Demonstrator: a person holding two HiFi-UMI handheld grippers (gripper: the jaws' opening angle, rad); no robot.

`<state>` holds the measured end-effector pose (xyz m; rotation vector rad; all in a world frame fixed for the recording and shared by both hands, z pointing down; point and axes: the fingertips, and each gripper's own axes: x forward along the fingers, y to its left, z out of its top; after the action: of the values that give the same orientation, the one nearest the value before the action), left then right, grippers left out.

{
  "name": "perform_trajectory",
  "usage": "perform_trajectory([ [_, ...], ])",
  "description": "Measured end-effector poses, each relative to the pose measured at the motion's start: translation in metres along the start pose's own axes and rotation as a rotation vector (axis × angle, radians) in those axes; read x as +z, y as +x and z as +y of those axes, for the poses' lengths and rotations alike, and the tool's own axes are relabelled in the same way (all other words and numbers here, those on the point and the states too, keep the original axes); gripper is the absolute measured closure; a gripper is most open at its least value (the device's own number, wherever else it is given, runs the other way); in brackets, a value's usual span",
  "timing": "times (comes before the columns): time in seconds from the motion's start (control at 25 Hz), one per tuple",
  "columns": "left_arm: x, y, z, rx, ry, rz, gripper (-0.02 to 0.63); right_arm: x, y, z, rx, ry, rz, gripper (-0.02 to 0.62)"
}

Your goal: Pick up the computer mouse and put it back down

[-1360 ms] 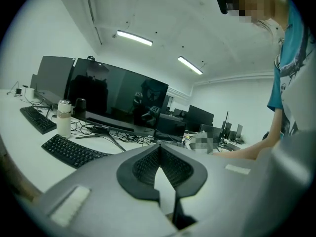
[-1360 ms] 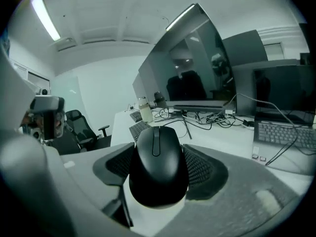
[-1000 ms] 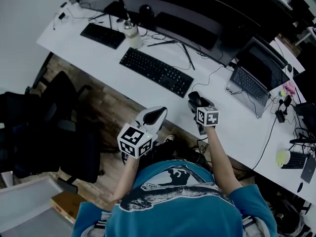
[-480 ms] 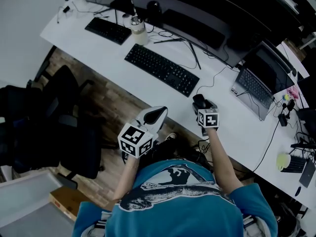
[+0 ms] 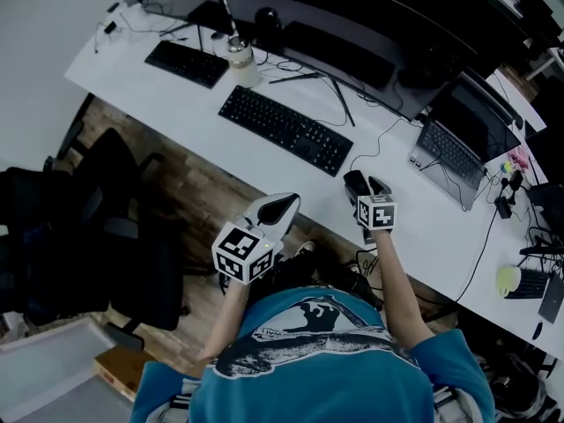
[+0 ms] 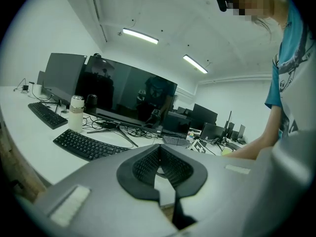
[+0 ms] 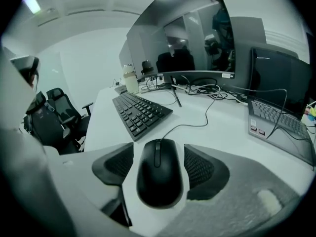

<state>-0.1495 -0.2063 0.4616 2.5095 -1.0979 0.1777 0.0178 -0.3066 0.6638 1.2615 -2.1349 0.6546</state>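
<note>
A black corded computer mouse lies on the white desk just right of the black keyboard. My right gripper is open and straddles the mouse, one pad on each side with a thin strip of desk showing between pad and mouse. In the head view the mouse peeks out ahead of the right gripper. My left gripper hangs off the desk's front edge, above the floor. In its own view the left gripper is shut, pads meeting with nothing between them.
A wide curved monitor stands behind the keyboard. A laptop sits to the right, and a bottle and a second keyboard to the left. Cables cross the desk. Black office chairs stand on the wooden floor at left.
The head view has shifted a little. My right gripper has stayed over the mouse, moving only slightly; the left gripper has held its place.
</note>
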Motion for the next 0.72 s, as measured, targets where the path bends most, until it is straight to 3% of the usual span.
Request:
perform_trajectory([
  [0.4, -0.005, 0.021, -0.011, -0.142, 0.020, 0.048, 0.592, 0.056, -0.083, 0.031, 0.050, 0.072, -0.270, 0.352],
  [0.72, -0.011, 0.048, -0.047, -0.270, 0.030, 0.089, 0.592, 0.047, -0.140, 0.032, 0.015, 0.114, -0.328, 0.420],
])
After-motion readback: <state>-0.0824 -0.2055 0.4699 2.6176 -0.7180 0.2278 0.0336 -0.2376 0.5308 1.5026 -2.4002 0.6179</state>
